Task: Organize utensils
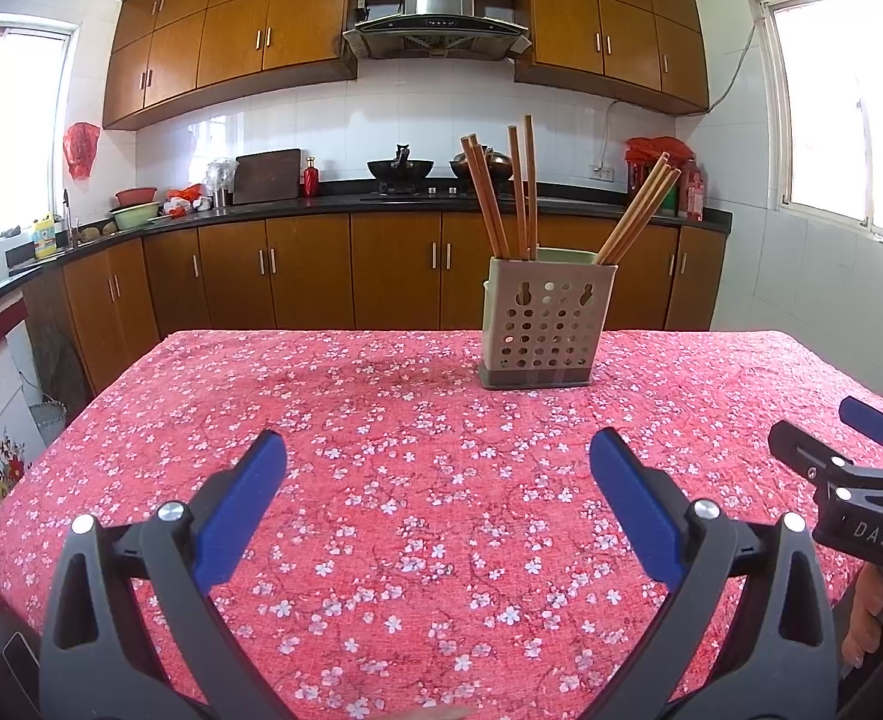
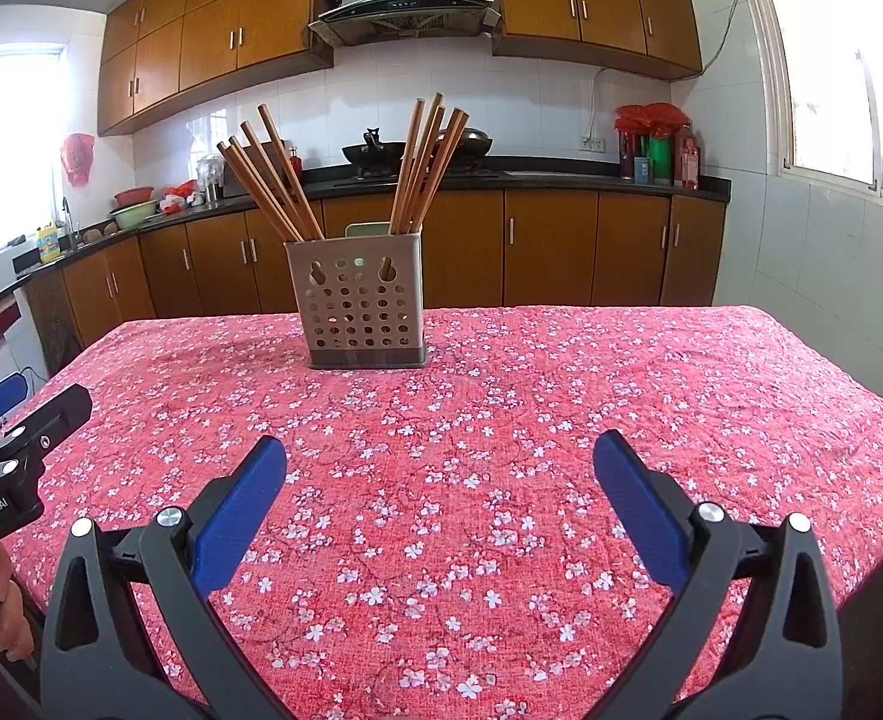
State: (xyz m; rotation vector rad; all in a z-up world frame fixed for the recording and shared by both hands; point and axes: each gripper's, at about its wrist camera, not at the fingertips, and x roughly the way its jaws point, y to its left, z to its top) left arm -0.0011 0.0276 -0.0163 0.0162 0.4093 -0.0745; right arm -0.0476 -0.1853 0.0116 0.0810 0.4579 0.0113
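Both the left gripper point(image 1: 438, 450) and right gripper point(image 2: 440, 456) hover wide apart and empty over the table's point(image 1: 381, 450) near edge, seemingly because all the chopsticks point(image 2: 273, 180) already stand in 2 bunches in the holder point(image 2: 360, 306) toward the far edge.

Light: bright daylight from windows point(image 1: 849, 108) left and right of the holder point(image 1: 546, 321)
Glare: both windows blown out white
Shadows: soft, faint beside the holder
Focus: sharp at centre
Edges: fisheye bending, dark corner vignette
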